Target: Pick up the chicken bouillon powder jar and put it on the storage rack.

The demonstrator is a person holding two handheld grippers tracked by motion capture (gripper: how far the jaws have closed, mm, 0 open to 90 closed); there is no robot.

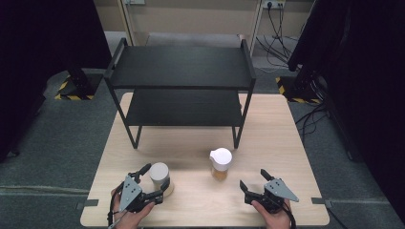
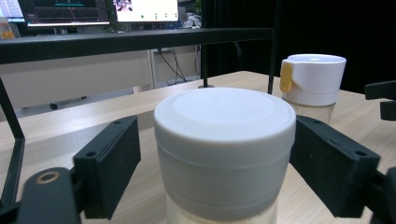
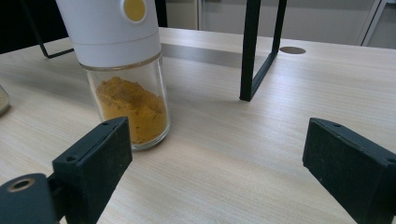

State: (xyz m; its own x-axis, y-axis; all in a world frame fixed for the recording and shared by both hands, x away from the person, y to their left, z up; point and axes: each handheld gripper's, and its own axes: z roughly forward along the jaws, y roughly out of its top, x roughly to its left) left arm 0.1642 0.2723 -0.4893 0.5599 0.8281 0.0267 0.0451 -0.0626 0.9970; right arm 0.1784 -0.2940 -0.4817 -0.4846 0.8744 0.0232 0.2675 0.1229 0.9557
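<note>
Presently, the left gripper [image 1: 152, 183] stands with jaws spread around a white-lidded jar [image 1: 159, 174] near the table's [image 1: 286, 143] front left; gaps show on both sides. Further right, the spice jar [image 1: 220, 163], white cap, clear glass, orange powder inside, stands mid-table. The right gripper [image 1: 252, 179] waits unclenched, holding nothing.

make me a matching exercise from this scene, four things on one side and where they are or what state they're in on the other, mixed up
Things:
1. left hand-held gripper
2. right hand-held gripper
3. spice jar
4. rack

Places or states:
A. stands at the far side of the table, shelves bare
B. open, nothing between its jaws
C. holds yellow-orange powder under a white cap
D. open, jaws on either side of the white-lidded jar

Pairs: 1-D, 2-B, 3-C, 4-A
</note>
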